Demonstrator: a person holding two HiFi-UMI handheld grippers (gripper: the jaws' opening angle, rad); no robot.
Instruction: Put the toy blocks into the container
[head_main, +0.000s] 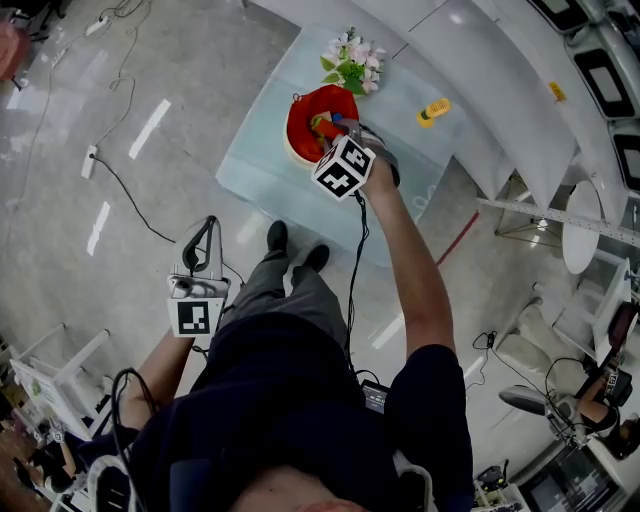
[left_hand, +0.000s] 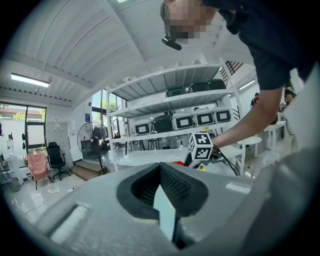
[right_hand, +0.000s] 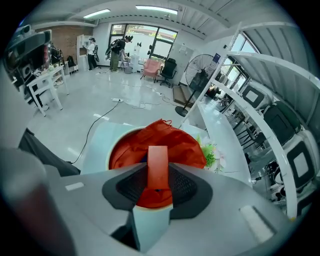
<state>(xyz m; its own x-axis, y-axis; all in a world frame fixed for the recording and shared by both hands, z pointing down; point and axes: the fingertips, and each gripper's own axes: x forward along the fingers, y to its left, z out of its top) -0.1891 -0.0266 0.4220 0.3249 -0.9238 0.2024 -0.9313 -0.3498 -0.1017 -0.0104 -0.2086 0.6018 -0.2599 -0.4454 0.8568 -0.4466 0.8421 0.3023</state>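
Observation:
A round container (head_main: 300, 125) with a red liner stands on the pale low table (head_main: 262, 172), and several colored blocks lie inside it. My right gripper (head_main: 337, 135) hangs just over its near rim, shut on a red rectangular block (right_hand: 158, 167). In the right gripper view the block stands upright between the pads, right above the container's red liner (right_hand: 125, 150). My left gripper (head_main: 203, 235) is held low at the person's left side, far from the table. Its jaws (left_hand: 161, 192) are shut with nothing between them.
A bunch of artificial flowers (head_main: 352, 60) sits on the table behind the container, and a yellow toy (head_main: 433, 111) lies to the right. Cables and a power strip (head_main: 89, 160) run over the floor at left. White shelves and counters curve along the right.

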